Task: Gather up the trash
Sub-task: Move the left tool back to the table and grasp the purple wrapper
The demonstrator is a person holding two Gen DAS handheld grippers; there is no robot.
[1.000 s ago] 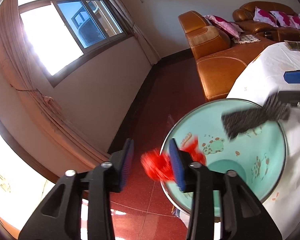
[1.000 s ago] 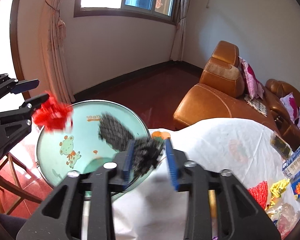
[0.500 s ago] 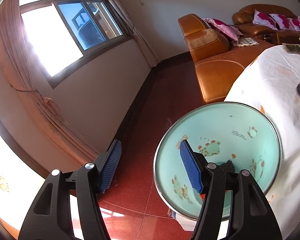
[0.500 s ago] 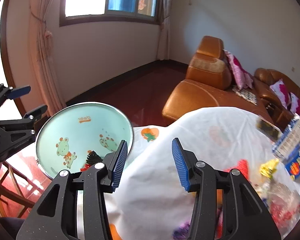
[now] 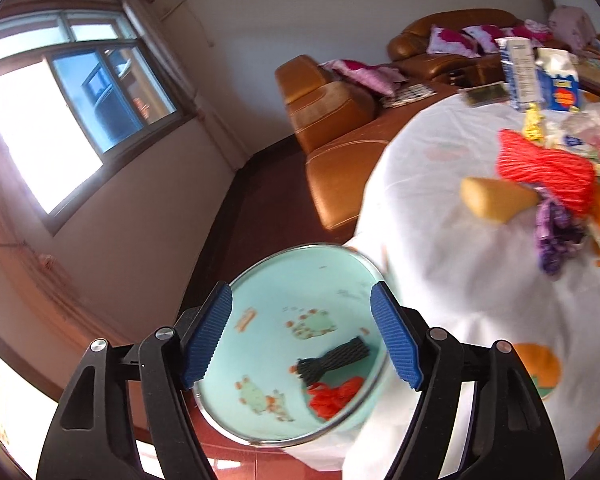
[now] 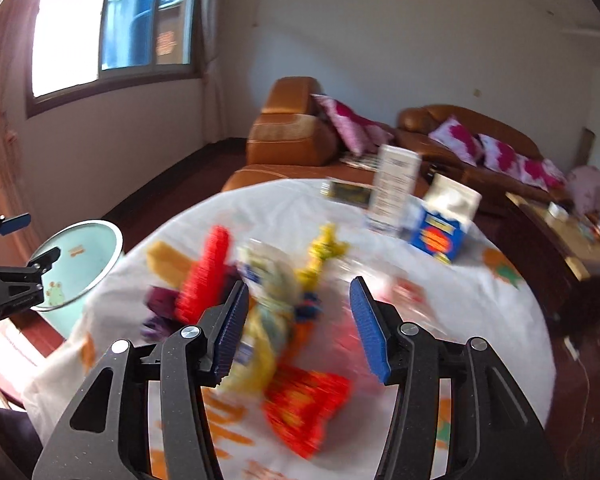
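A pale green enamel basin (image 5: 268, 340) sits at the table's near left edge and holds a black foam net (image 5: 334, 360) and a red net (image 5: 334, 396). My left gripper (image 5: 300, 338) is open and empty above the basin. My right gripper (image 6: 296, 330) is open and empty above a blurred pile of trash on the round white tablecloth (image 6: 480, 308): a red foam net (image 6: 206, 274), a yellow wrapper (image 6: 322, 250), a red packet (image 6: 306, 404), a purple scrap (image 6: 160, 300). The basin also shows at the left of the right wrist view (image 6: 88, 240), with my left gripper (image 6: 32, 240) over it.
Two milk cartons (image 6: 440, 216) stand at the table's far side. A yellow wedge (image 5: 496, 198) lies near the red net (image 5: 548, 170). Brown leather sofas (image 6: 292, 136) with pink cushions stand behind. The floor is dark red. A window is at the left.
Both grippers let go of their nets, which dropped into the basin. My right gripper swung right over the trash pile. My left gripper turned right and opened wider.
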